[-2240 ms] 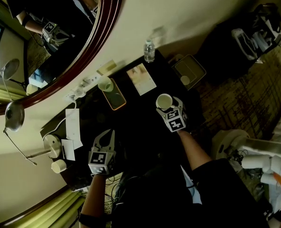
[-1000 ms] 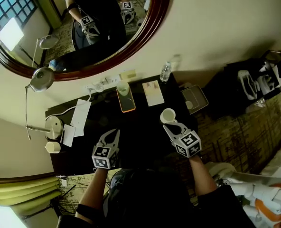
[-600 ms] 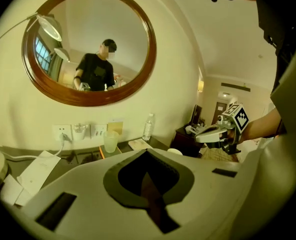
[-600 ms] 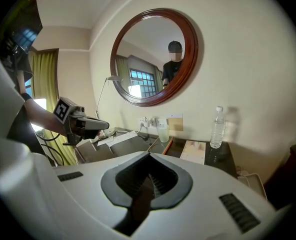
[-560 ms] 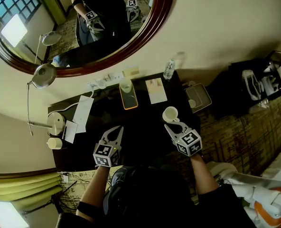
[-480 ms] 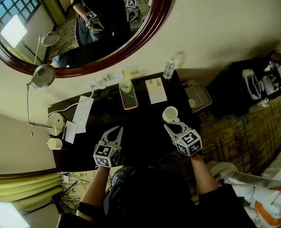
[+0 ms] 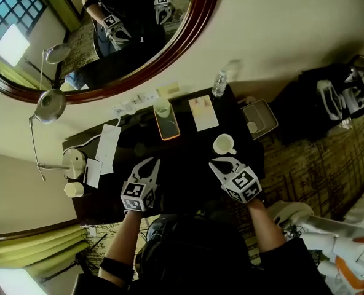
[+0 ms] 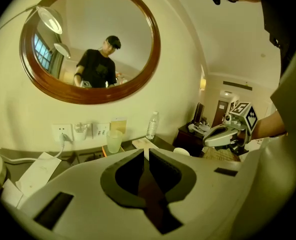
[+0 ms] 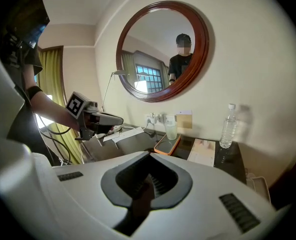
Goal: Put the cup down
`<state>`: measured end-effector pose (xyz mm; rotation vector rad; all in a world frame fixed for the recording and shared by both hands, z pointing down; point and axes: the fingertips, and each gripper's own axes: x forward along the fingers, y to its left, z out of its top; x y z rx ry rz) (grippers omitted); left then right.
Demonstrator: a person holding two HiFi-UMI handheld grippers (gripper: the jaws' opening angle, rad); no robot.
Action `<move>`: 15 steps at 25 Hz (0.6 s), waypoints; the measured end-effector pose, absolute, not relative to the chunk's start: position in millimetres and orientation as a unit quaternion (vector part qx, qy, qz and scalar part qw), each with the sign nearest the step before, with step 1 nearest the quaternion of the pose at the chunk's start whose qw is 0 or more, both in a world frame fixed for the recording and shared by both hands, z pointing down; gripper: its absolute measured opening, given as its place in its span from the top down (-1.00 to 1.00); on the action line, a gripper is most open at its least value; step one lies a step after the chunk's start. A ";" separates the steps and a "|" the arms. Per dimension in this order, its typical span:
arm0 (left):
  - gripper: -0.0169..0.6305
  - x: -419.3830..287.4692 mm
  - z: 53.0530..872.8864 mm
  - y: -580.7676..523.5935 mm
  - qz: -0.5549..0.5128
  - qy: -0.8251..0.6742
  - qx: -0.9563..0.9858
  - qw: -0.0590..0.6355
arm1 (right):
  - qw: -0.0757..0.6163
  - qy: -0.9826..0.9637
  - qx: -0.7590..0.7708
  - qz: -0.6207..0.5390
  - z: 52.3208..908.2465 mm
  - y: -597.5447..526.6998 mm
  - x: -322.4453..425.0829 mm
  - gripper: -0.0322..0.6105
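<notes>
We have let the cup (image 7: pixel 224 144) go: it stands alone near the desk's (image 7: pixel 182 155) right edge. Our right gripper (image 7: pixel 222 163) has drawn back, jaws together and empty. The left gripper (image 7: pixel 146 163) is closed too. The task looks done.

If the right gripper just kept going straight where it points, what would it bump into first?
Probably the glass standing on the orange tray, nearly dead ahead of the right gripper; how far off is hard to judge.
</notes>
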<state>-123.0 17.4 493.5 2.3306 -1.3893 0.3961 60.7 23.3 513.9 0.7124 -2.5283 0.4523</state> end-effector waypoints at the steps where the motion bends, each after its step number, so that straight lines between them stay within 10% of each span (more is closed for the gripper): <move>1: 0.85 -122.7 492.1 10.3 0.141 -0.497 0.832 0.200 | 0.237 -0.922 0.256 0.166 514.9 23.7 56.7 0.90; 15: -0.38 -147.5 565.4 -126.0 0.157 -0.460 0.855 0.182 | 0.245 -0.925 0.214 0.194 553.2 15.2 -28.5 0.90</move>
